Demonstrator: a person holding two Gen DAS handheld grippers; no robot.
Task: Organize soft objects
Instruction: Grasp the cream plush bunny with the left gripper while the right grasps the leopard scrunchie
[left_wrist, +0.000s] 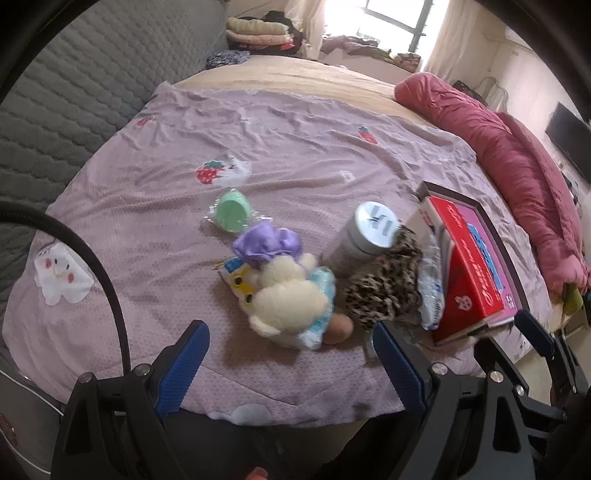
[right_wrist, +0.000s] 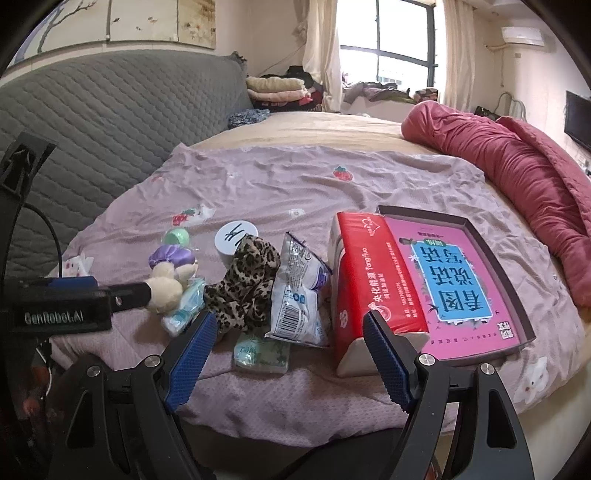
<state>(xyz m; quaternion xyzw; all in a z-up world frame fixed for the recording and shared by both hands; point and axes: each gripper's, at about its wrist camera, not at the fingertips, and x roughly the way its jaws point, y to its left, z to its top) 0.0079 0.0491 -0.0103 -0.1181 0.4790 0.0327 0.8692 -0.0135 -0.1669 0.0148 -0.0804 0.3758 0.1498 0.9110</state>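
Note:
A cream plush toy (left_wrist: 288, 299) lies on the purple bedsheet (left_wrist: 295, 147), on a light-blue tissue pack (left_wrist: 321, 317). A purple scrunchie (left_wrist: 266, 245) and a green sponge (left_wrist: 232, 212) lie just beyond it. A leopard-print cloth (left_wrist: 384, 284) drapes against a grey can (left_wrist: 362, 236). My left gripper (left_wrist: 291, 365) is open and empty, just short of the plush. My right gripper (right_wrist: 291, 354) is open and empty, near the leopard cloth (right_wrist: 247, 284), a white snack bag (right_wrist: 299, 295) and a green tissue pack (right_wrist: 262, 350). The plush (right_wrist: 166, 291) shows at left.
A red tissue pack (right_wrist: 365, 273) leans on a shallow box with a pink board (right_wrist: 454, 280) at the right. A rolled pink quilt (right_wrist: 509, 162) lies along the far right. A grey quilted headboard (right_wrist: 110, 107) stands at left. Folded clothes (right_wrist: 277, 88) sit beyond.

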